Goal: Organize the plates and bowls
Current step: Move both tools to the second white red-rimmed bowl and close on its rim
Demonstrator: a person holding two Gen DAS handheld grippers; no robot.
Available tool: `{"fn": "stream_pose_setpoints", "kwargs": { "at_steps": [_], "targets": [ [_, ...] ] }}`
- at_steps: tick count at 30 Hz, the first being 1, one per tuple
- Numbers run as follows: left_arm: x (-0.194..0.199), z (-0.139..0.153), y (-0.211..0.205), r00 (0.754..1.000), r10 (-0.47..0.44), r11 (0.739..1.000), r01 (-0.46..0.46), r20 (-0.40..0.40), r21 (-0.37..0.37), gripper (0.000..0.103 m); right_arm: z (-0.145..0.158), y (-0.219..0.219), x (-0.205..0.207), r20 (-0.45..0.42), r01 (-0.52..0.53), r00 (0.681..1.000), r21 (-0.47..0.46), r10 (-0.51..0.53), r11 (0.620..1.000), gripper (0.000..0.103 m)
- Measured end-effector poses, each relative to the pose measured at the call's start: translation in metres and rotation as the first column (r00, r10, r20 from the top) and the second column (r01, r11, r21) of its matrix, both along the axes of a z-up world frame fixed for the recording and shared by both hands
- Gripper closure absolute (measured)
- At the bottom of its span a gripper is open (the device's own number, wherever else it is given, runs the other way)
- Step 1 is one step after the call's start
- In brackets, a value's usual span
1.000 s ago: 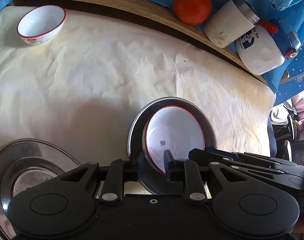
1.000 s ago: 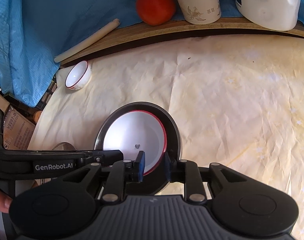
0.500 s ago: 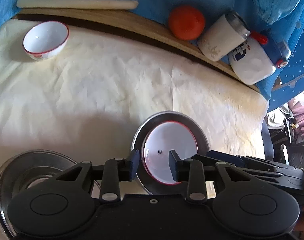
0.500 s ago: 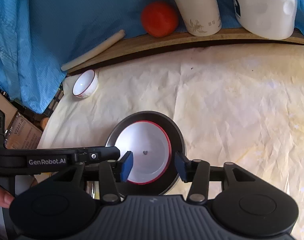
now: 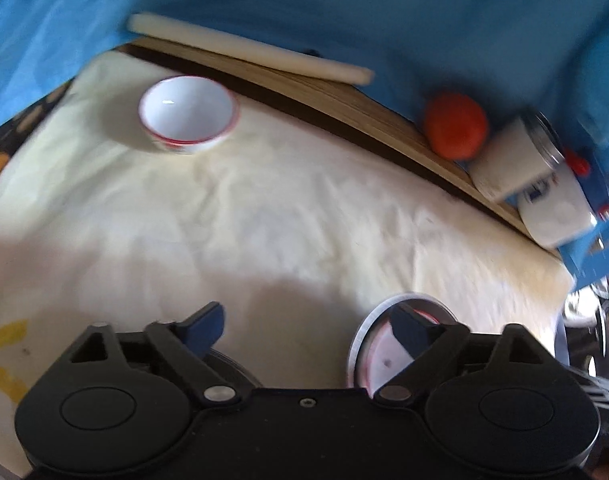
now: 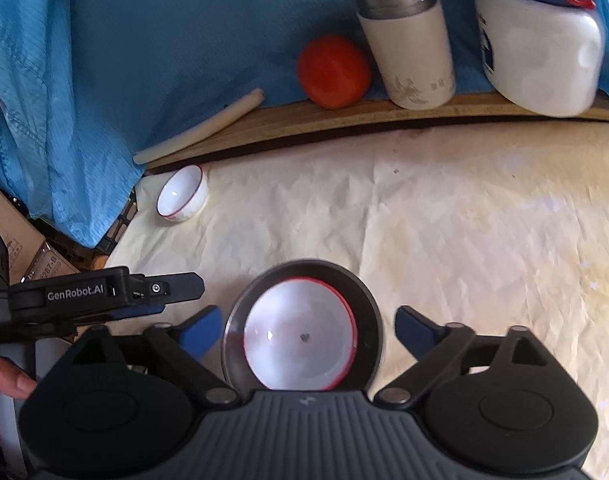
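A white plate with a red rim [image 6: 300,336] lies inside a steel plate [image 6: 368,300] on the cream cloth. My right gripper [image 6: 307,326] hovers over this stack, its jaws opening wide, and its pads touch neither plate. My left gripper [image 5: 308,324] is off to the stack's left, jaws opening too, with only cloth between the fingers. In the blurred left wrist view the steel plate [image 5: 364,332] shows partly behind the right finger. A small white bowl with a red rim [image 5: 188,114] [image 6: 182,194] stands alone at the far left of the cloth.
A wooden ledge at the back carries a rolling pin [image 6: 200,128], a tomato [image 6: 332,72], a white cup [image 6: 408,44] and a white bottle [image 6: 540,48]. Blue cloth hangs behind. A second steel dish's edge [image 5: 232,364] shows under my left finger. A hand [image 6: 0,384] holds the left gripper [image 6: 172,296].
Both grippers went from shut on the white plate's rim to wide open, leaving it flat in the steel plate. My left gripper pulled away to the left and its view shifted toward the small bowl.
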State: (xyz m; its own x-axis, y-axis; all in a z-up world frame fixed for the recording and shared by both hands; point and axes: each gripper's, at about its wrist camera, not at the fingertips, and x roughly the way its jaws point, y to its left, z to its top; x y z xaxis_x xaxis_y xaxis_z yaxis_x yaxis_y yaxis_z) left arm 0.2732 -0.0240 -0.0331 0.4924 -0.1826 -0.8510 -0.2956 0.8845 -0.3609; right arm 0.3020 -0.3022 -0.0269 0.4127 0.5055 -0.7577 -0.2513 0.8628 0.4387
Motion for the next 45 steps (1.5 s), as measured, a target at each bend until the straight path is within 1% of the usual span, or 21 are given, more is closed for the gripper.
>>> {"fn": "stream_pose_setpoints", "kwargs": {
  "at_steps": [3,4,7,10,13,20,23,26,30,32,36,39,43,44,45],
  "targets": [
    [0.003,-0.003,0.015,0.998,0.064,0.998,-0.064,-0.009,-0.006,0.008,0.000,0.007,0.006,0.009,-0.011,1.000,-0.005,0.011,1.000,0.000],
    [0.003,-0.004,0.022,0.995,0.096,0.995,-0.096,-0.010,-0.010,0.004,-0.001,0.009,0.009,0.010,-0.016,1.000,-0.005,0.016,1.000,0.000],
    [0.005,-0.006,0.038,0.985,0.175,0.984,-0.175,-0.007,-0.025,0.003,-0.002,0.017,0.016,0.017,-0.032,0.999,-0.009,0.032,0.999,0.000],
    [0.009,-0.010,0.055,0.967,0.253,0.967,-0.254,-0.012,-0.028,0.002,-0.002,0.028,0.026,0.021,-0.047,0.999,-0.017,0.047,0.999,0.000],
    [0.013,-0.015,0.071,0.944,0.329,0.944,-0.330,-0.021,-0.024,0.002,-0.002,0.041,0.038,0.028,-0.069,0.997,-0.022,0.070,0.997,0.000],
    [0.026,-0.028,0.098,0.892,0.452,0.892,-0.452,-0.024,0.010,0.002,-0.005,0.074,0.070,0.040,-0.112,0.993,-0.023,0.113,0.993,0.000],
    [0.034,-0.031,0.107,0.877,0.480,0.877,-0.479,-0.018,0.029,0.002,-0.008,0.088,0.084,0.038,-0.133,0.990,0.002,0.133,0.991,0.000],
    [0.038,-0.033,0.112,0.868,0.496,0.867,-0.495,-0.014,0.052,0.002,-0.010,0.104,0.096,0.036,-0.147,0.989,0.017,0.146,0.989,0.000],
    [0.042,-0.036,0.120,0.852,0.523,0.851,-0.522,-0.007,0.054,0.001,-0.014,0.123,0.109,0.032,-0.155,0.988,0.034,0.154,0.987,0.000],
    [0.044,-0.037,0.123,0.847,0.532,0.846,-0.531,-0.003,0.056,0.001,-0.017,0.131,0.114,0.037,-0.157,0.987,0.021,0.156,0.987,0.000],
    [0.049,-0.039,0.127,0.846,0.533,0.843,-0.532,0.010,0.081,0.001,-0.025,0.143,0.123,0.036,-0.153,0.988,0.011,0.153,0.988,0.000],
    [0.052,-0.041,0.128,0.842,0.540,0.838,-0.538,0.012,0.085,0.001,-0.030,0.149,0.130,0.027,-0.143,0.989,0.012,0.143,0.990,0.000],
    [0.054,-0.042,0.131,0.843,0.537,0.839,-0.536,0.019,0.094,0.001,-0.034,0.155,0.140,0.029,-0.128,0.991,0.003,0.128,0.992,0.001],
    [0.054,-0.042,0.131,0.844,0.537,0.839,-0.536,0.021,0.096,0.001,-0.035,0.156,0.141,0.032,-0.122,0.992,0.004,0.122,0.993,0.001],
    [0.056,-0.042,0.131,0.844,0.536,0.839,-0.535,0.023,0.099,0.001,-0.036,0.157,0.143,0.034,-0.115,0.993,0.005,0.115,0.993,0.004]
  ]
}}
